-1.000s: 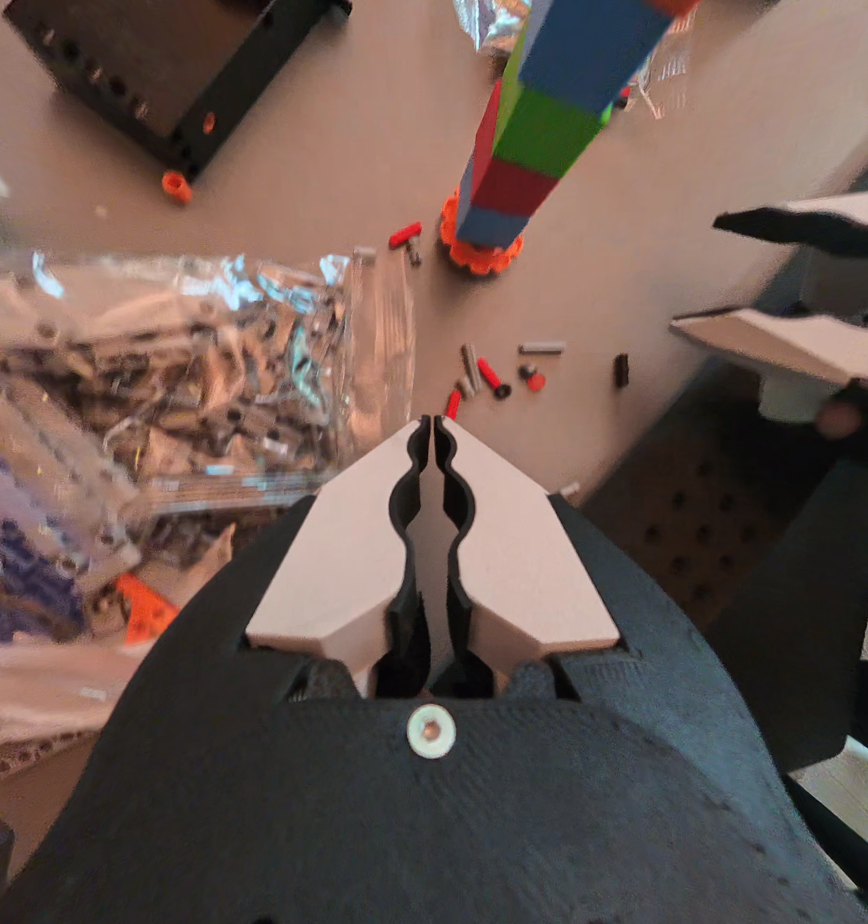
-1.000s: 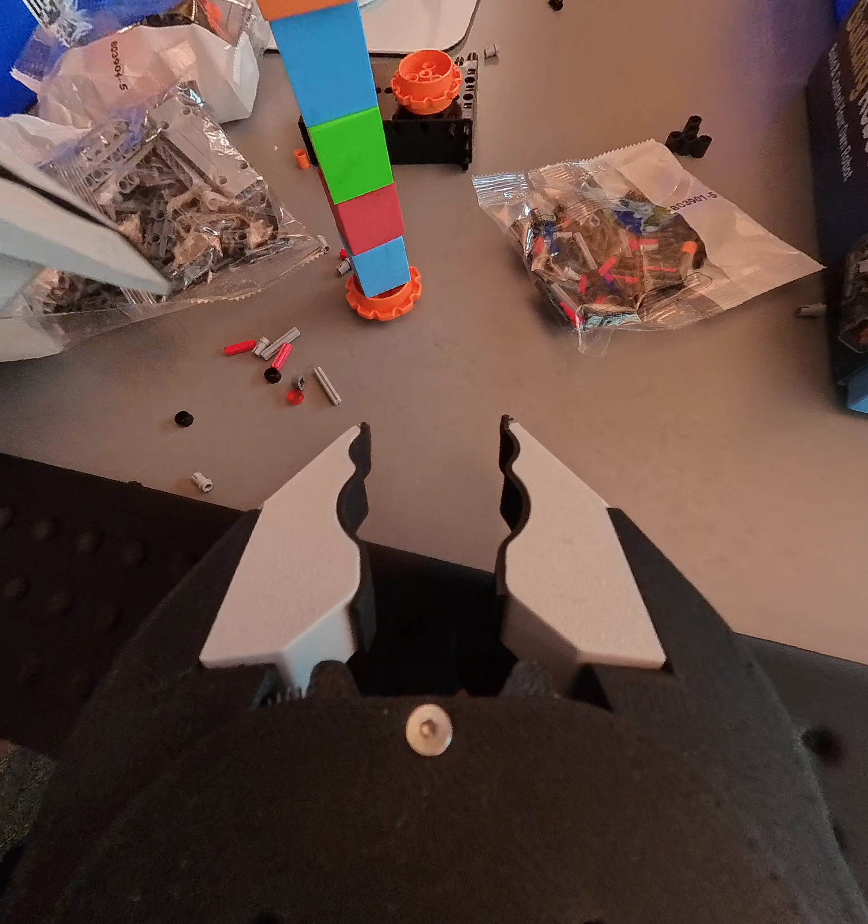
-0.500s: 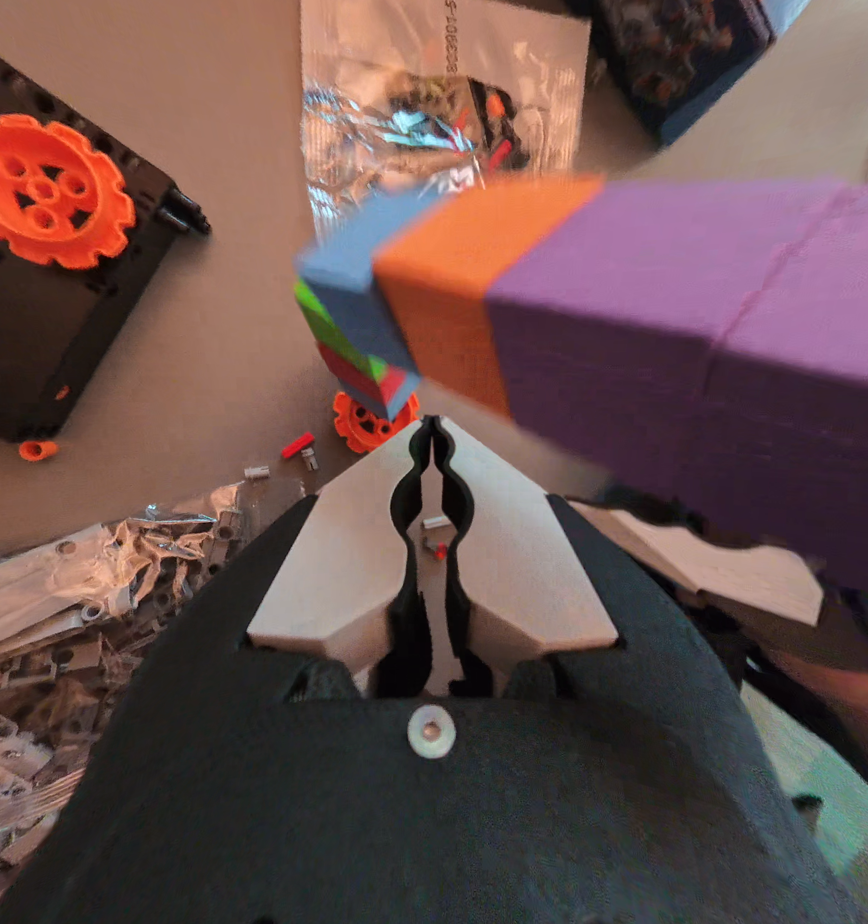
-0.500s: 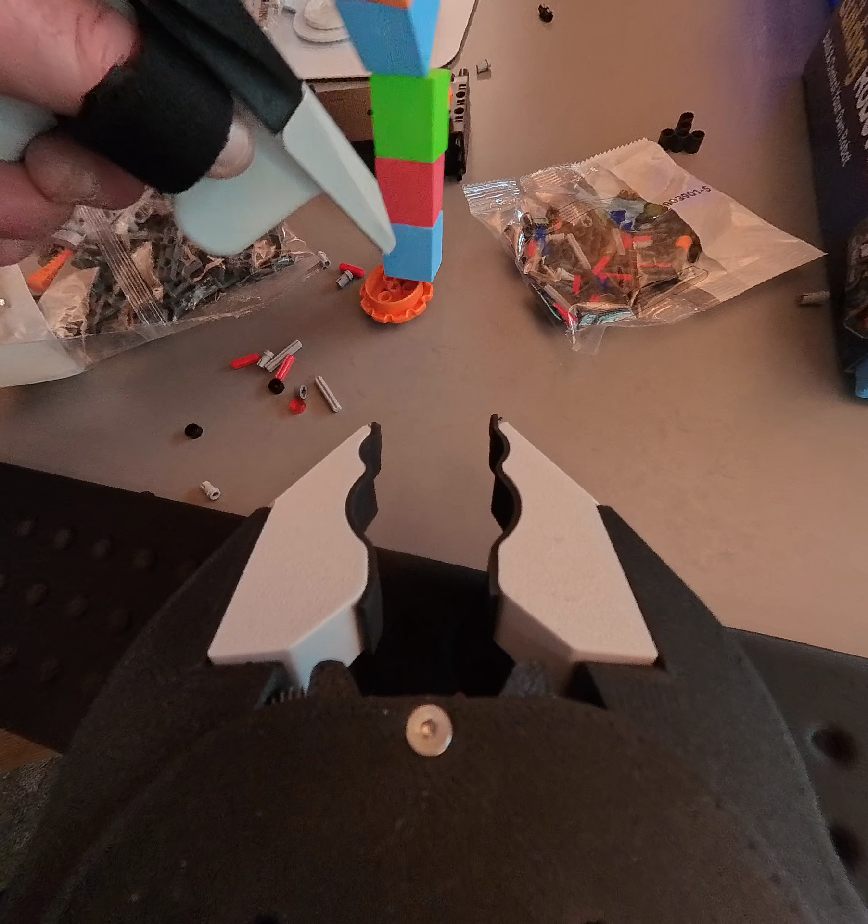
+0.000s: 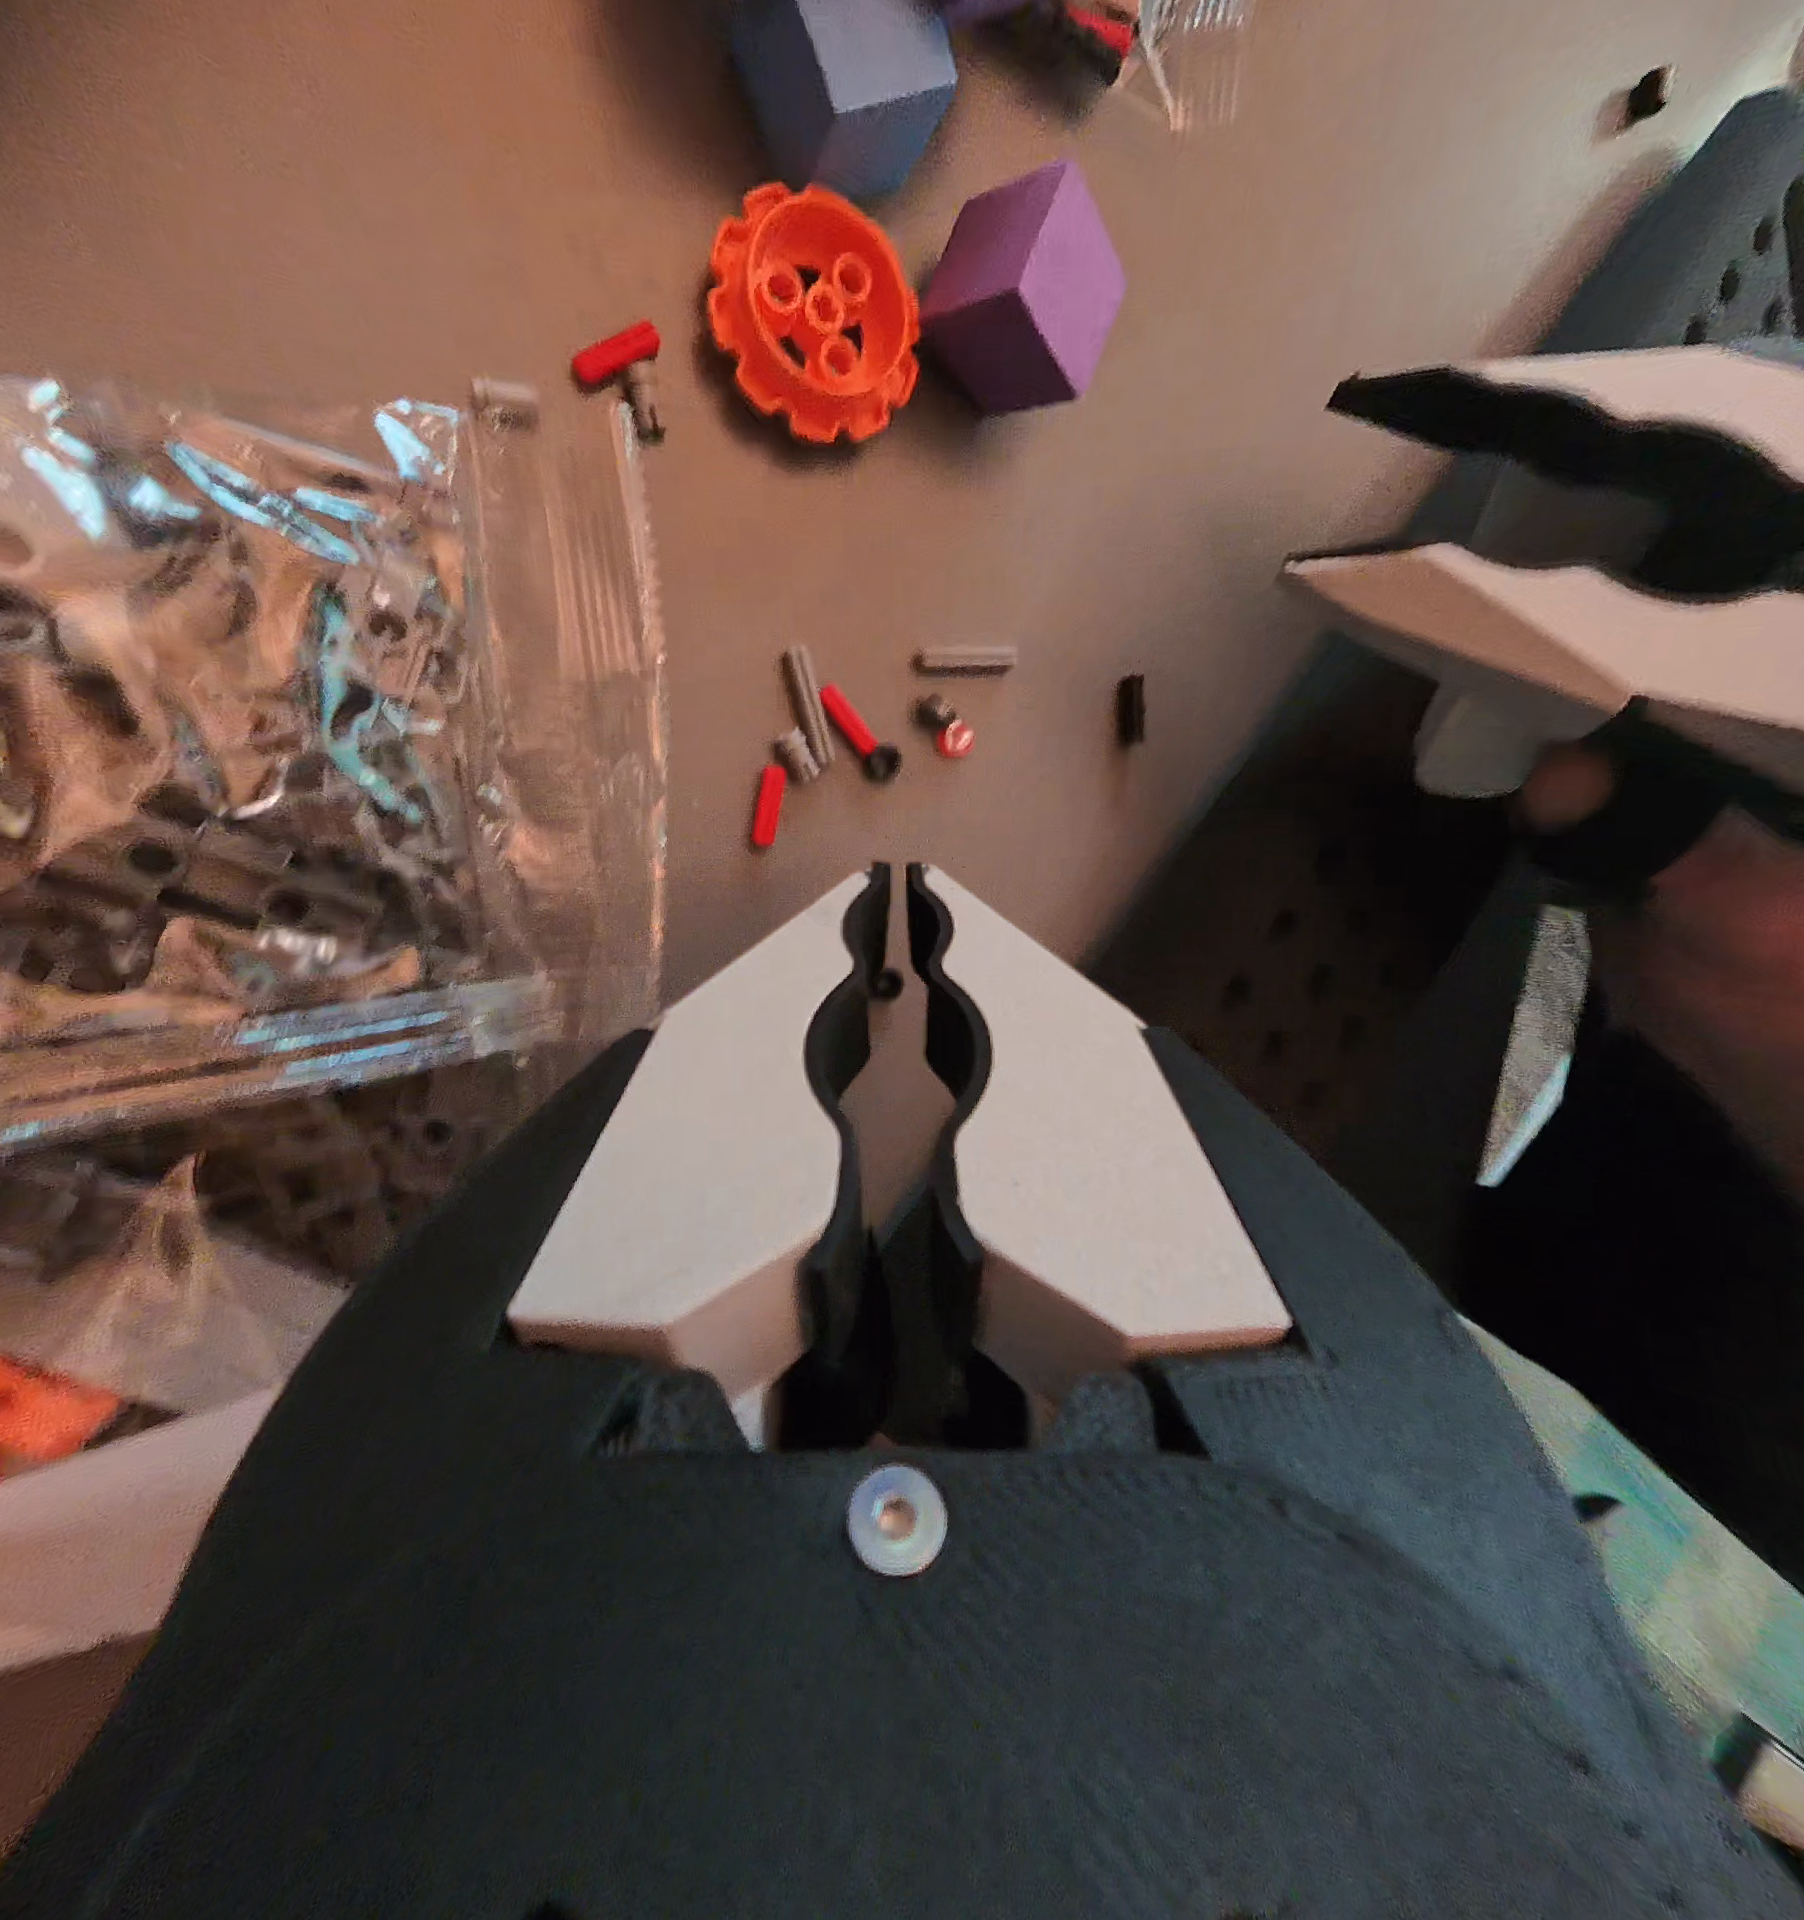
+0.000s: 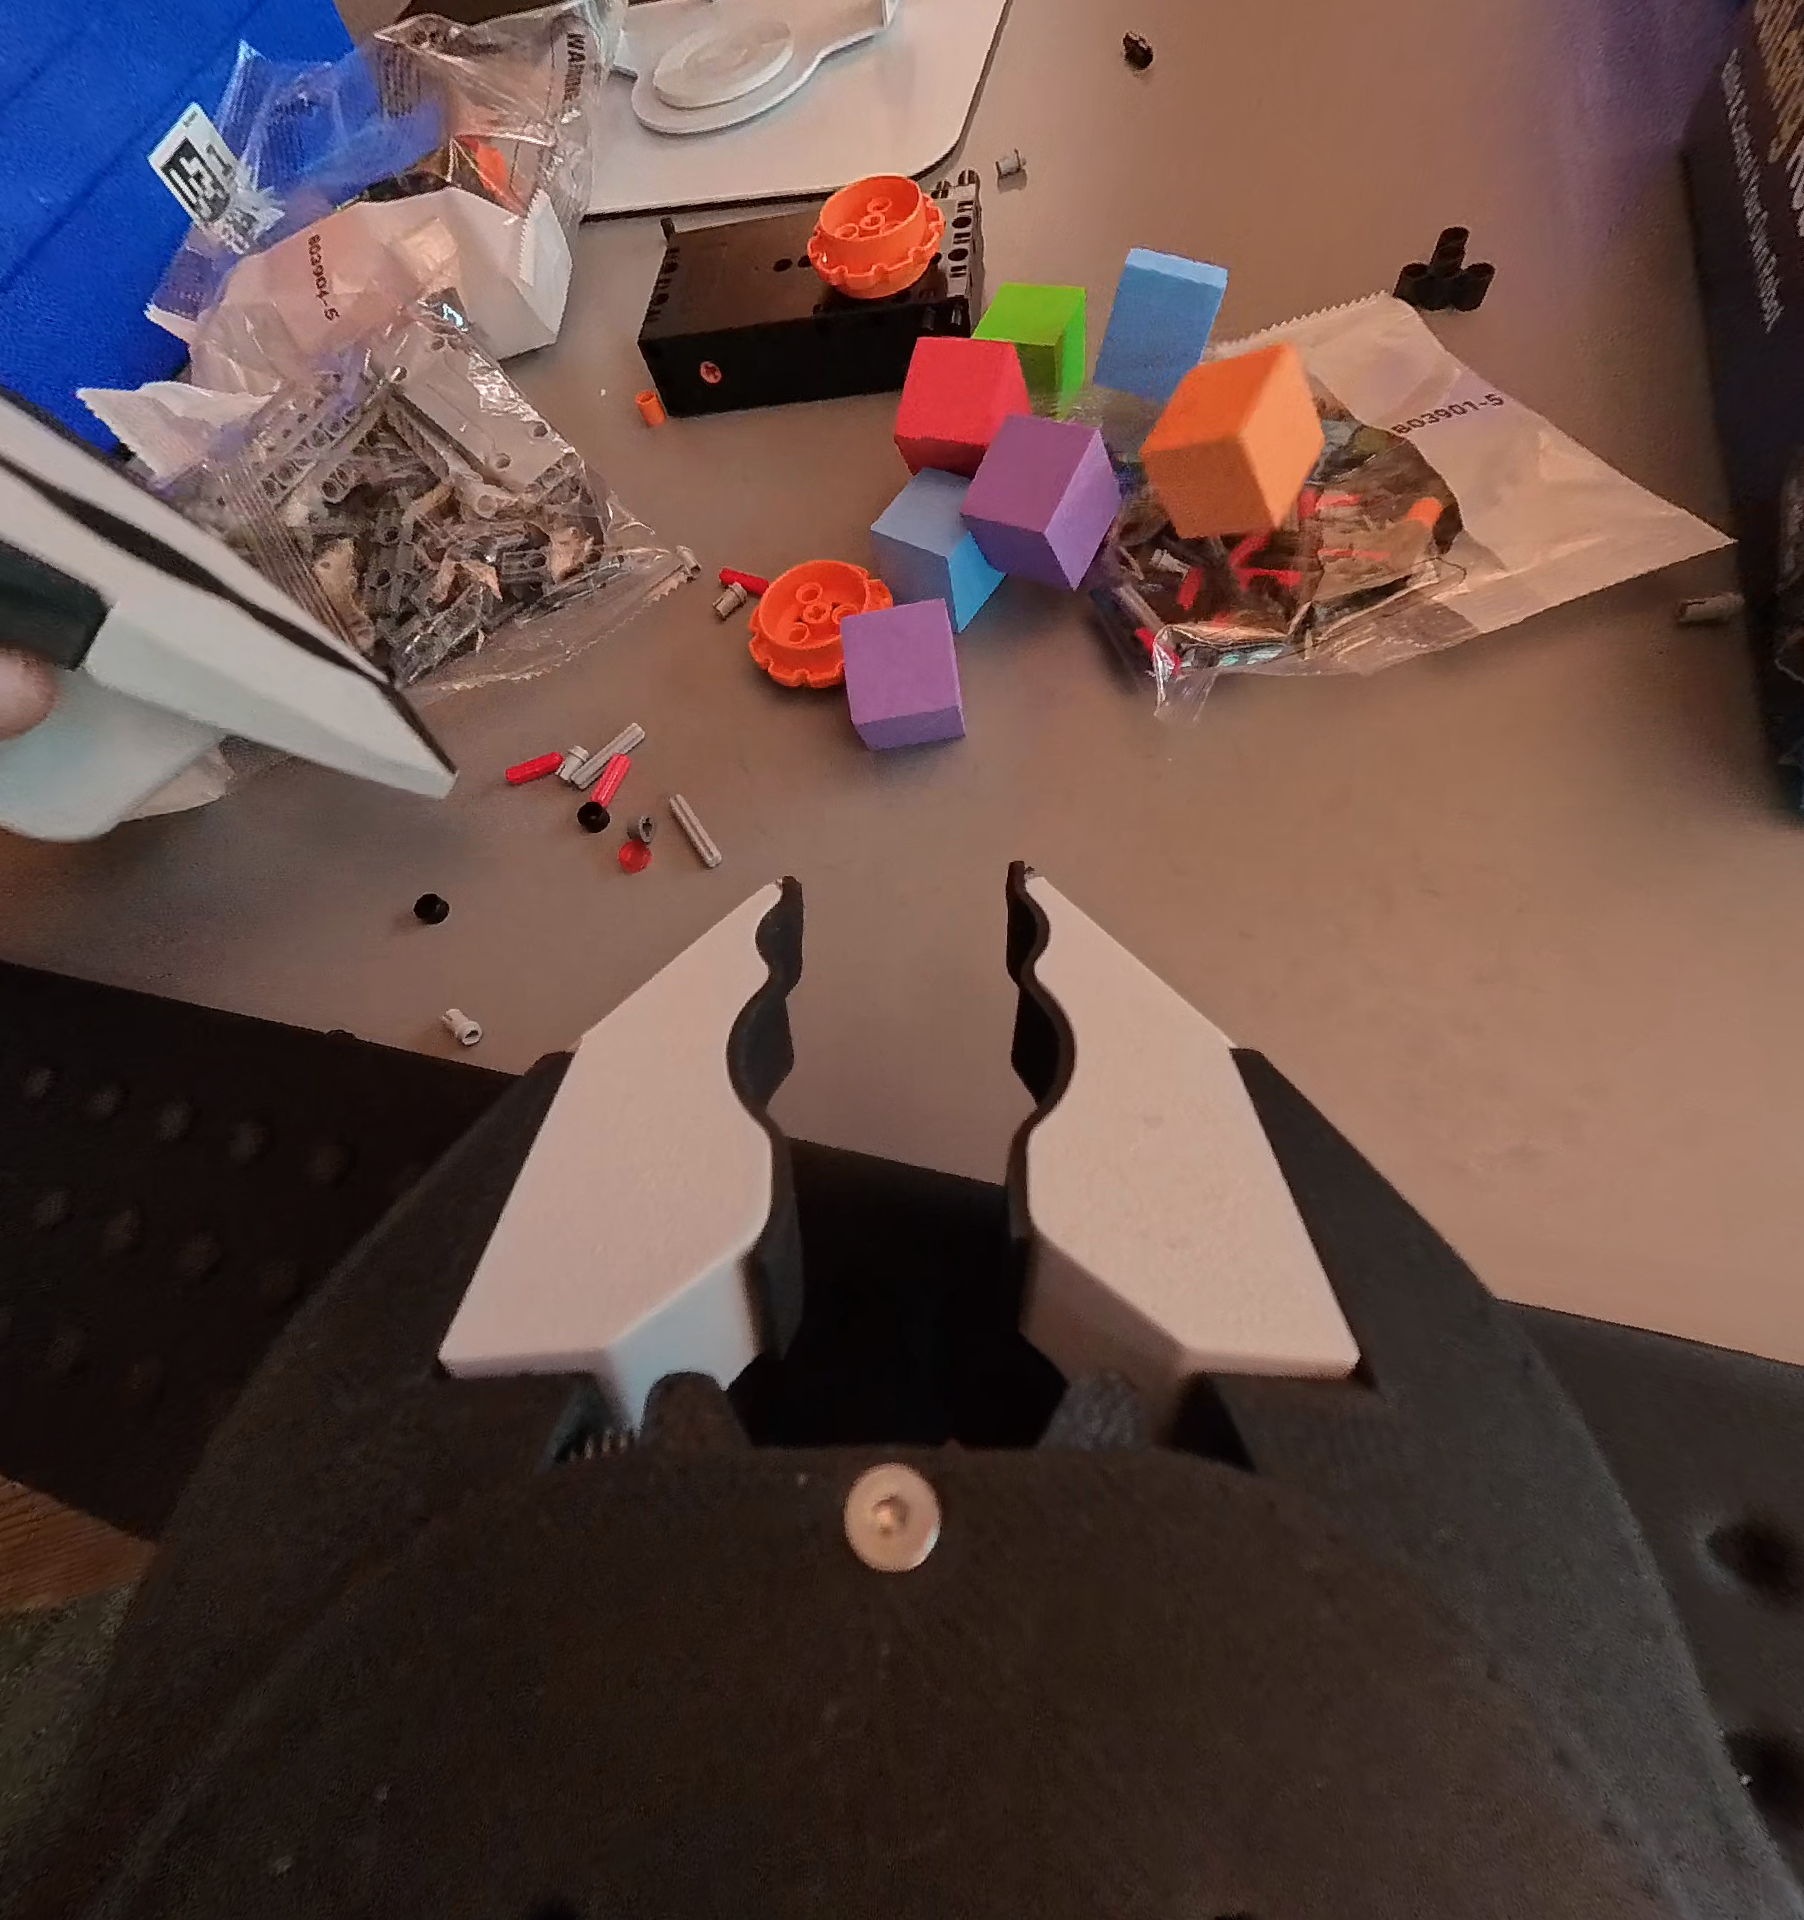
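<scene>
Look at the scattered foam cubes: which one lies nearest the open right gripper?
The purple cube touching the orange gear. It sits closest to the right gripper; the other purple cube and the remaining cubes lie farther back.

Table (image 6: pixel 1293 935) with scattered cubes (image 6: pixel 903 675)

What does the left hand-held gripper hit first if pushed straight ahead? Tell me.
Probably the loose small pins on the table just beyond the shut left hand-held gripper; farther on lies the orange gear wheel. Depth is unclear.
</scene>
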`<move>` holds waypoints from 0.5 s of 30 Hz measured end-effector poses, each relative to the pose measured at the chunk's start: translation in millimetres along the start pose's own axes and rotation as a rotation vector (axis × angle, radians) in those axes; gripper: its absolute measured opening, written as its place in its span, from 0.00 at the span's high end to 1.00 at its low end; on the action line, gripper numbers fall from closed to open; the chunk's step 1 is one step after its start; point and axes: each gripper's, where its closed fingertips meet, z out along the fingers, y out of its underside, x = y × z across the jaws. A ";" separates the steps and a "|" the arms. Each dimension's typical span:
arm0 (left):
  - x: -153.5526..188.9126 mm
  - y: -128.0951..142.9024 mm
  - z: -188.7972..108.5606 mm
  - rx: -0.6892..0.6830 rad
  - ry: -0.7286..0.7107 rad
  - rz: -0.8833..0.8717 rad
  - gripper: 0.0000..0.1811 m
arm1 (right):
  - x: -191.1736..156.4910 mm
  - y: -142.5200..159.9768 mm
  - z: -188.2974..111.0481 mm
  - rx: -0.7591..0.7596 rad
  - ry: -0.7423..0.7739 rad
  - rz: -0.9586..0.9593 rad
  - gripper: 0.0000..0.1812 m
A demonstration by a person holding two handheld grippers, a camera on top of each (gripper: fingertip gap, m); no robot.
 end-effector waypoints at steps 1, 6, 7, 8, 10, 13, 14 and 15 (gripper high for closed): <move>-1.5 3.7 -2.5 0.022 -0.012 0.014 0.98 | -0.1 -0.4 -0.3 0.002 -0.004 0.004 0.78; -7.7 21.5 -7.5 0.145 -0.036 0.064 0.97 | 0.4 -1.1 0.3 -0.018 -0.036 0.053 0.77; -12.7 28.4 -4.9 0.154 -0.067 0.093 0.98 | 0.6 -1.8 0.4 -0.023 -0.044 0.063 0.77; -16.7 36.9 -1.6 0.154 -0.090 0.117 0.98 | 1.0 -4.1 0.4 -0.022 -0.048 0.071 0.76; -17.4 45.3 0.4 0.205 -0.098 0.137 1.00 | 2.3 -15.3 0.4 0.005 -0.050 0.066 0.75; -18.0 43.8 -3.3 0.260 -0.113 0.141 1.00 | 1.3 -32.5 9.7 0.014 -0.057 0.004 0.72; -17.3 44.5 -2.0 0.259 -0.109 0.155 1.00 | 0.1 -35.0 16.1 -0.001 -0.061 -0.021 0.71; -16.5 45.0 -1.0 0.258 -0.103 0.164 1.00 | -0.9 -36.5 23.5 -0.016 -0.062 -0.045 0.71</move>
